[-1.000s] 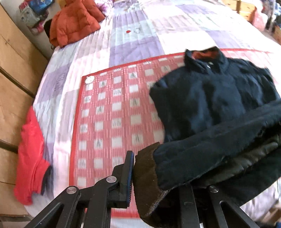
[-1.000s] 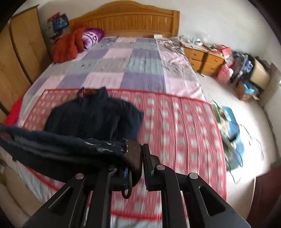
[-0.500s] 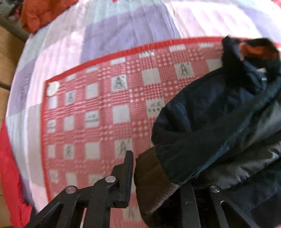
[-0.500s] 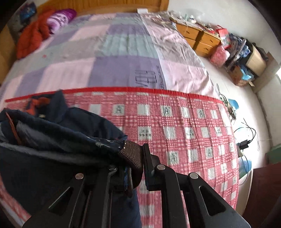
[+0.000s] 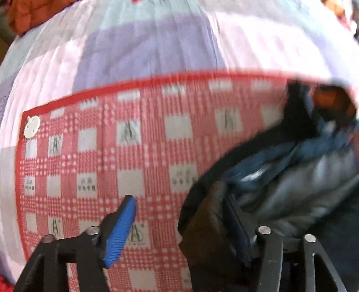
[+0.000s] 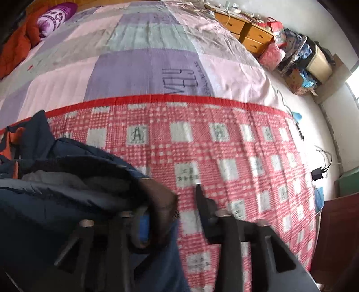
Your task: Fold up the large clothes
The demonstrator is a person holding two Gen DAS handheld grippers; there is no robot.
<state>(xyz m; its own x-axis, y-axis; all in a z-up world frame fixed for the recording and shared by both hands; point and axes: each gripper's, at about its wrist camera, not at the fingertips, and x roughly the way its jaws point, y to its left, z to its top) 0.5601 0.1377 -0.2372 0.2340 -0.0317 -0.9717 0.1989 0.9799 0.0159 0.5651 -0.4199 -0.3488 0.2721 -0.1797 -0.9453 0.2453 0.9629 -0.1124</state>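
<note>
Left wrist view. The left gripper (image 5: 179, 215) stands with its jaws released: the blue-padded left finger (image 5: 122, 229) at 7 o'clock is well apart from the right finger (image 5: 237, 226) at 5 o'clock. The brown cuff (image 5: 204, 233) of the dark navy jacket (image 5: 291, 179) lies against the inner face of the right finger, with no finger pressing it from the other side. The jacket is bunched from 5 o'clock up to 2 o'clock, grey lining uppermost, its orange-lined collar (image 5: 327, 98) at 2 o'clock. It rests on the red checked blanket (image 5: 134, 157), which covers the near part of the bed; a white round tag (image 5: 32, 127) sits at the blanket's corner at 9 o'clock. The pink and purple patchwork quilt (image 5: 145, 45) fills 12 o'clock. The frame is motion-blurred.

Right wrist view. The right gripper (image 6: 179, 209) also has its jaws released, with a clear gap between the fingers. The jacket (image 6: 56, 191) is heaped from 9 to 7 o'clock, and its second brown cuff (image 6: 161, 202) drapes over the left finger, apart from the right finger (image 6: 205, 209). The blanket (image 6: 224, 146) spreads from centre to 4 o'clock. An orange garment (image 6: 15, 49) and a purple pillow (image 6: 55, 18) lie at 10 to 11 o'clock; wooden drawers (image 6: 249, 29) stand at 1 o'clock.
</note>
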